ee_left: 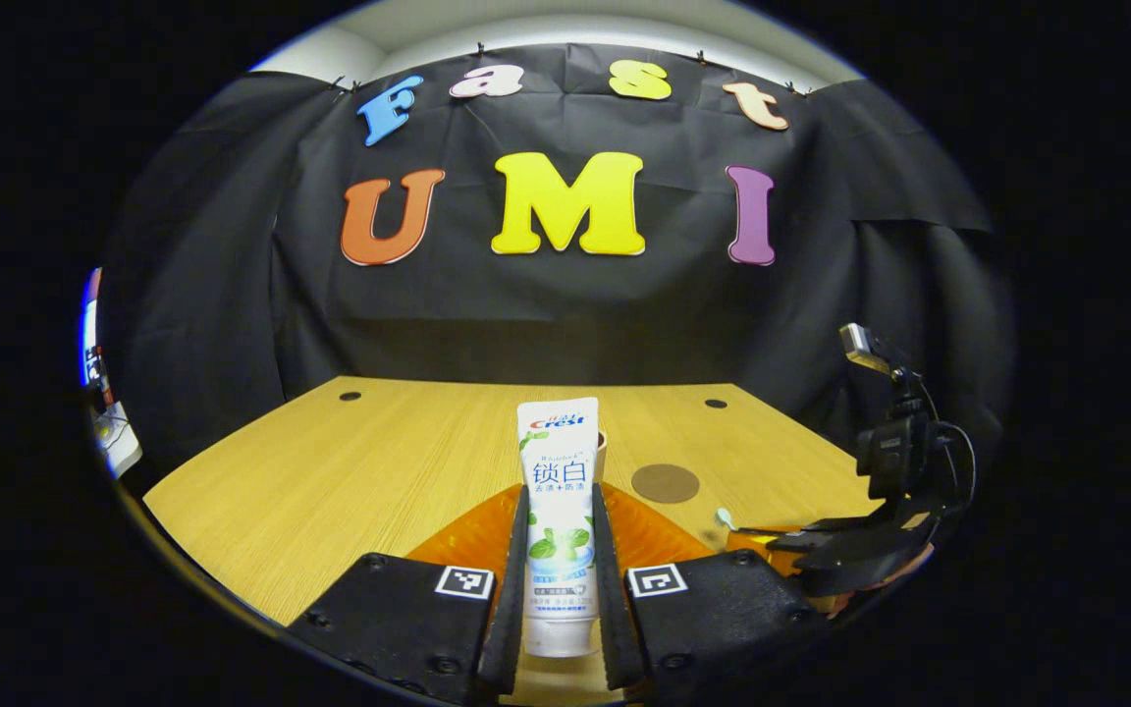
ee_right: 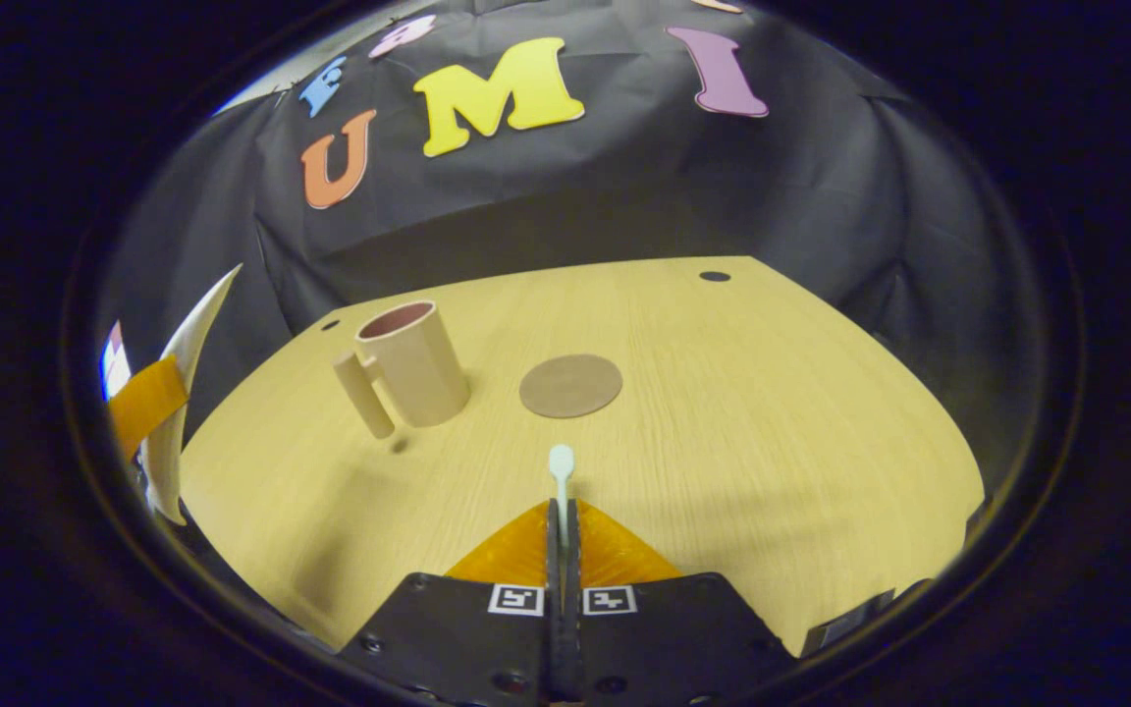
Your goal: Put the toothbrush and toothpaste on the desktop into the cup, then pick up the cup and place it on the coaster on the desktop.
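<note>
Pale wood-grain counter [ee_right: 723, 442], grain running toward the far edge. Black cloth wall [ee_left: 565, 324] directly behind the counter, hanging in folds, clipped along its top. Small dark round hole [ee_right: 714, 276] near the counter's far right corner, another [ee_right: 330, 324] near its far left corner. Strip of pale ceiling [ee_left: 546, 25] above the cloth. Bright clutter [ee_left: 99, 393] off the counter's left edge, past the cloth; too blurred to tell what.

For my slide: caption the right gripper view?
Right claw grips toothbrush before cup and coaster.
</note>
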A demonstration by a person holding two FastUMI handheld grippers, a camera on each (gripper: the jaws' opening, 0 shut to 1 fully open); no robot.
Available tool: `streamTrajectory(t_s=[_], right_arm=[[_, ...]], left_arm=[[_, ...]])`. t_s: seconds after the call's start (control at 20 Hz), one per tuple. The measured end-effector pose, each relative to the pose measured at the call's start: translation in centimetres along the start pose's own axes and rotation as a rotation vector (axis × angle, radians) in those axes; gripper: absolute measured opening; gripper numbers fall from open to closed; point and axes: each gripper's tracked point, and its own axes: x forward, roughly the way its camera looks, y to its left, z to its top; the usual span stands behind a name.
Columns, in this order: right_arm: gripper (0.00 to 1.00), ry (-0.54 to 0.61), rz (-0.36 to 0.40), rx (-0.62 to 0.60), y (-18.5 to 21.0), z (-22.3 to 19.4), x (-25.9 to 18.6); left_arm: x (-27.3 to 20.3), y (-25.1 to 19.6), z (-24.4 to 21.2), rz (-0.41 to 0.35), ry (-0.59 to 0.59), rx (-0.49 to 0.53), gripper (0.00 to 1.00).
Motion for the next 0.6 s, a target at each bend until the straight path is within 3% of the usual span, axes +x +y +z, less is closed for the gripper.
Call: streamTrajectory(t_s=[0.35, 0.6], right_arm=[[0.0, -0.122, -0.021, 0.018, -4.1, 2.4, -6.0], [0.0, -0.146, -0.037, 0.045, -6.2, 2.6, -7.1]], left_arm=[[9.4, -0.1, 7.4, -0.019, -0.233, -0.017, 0.31], [14.6, -0.8, 8.1, -0.061, -0.256, -0.013, 0.35]])
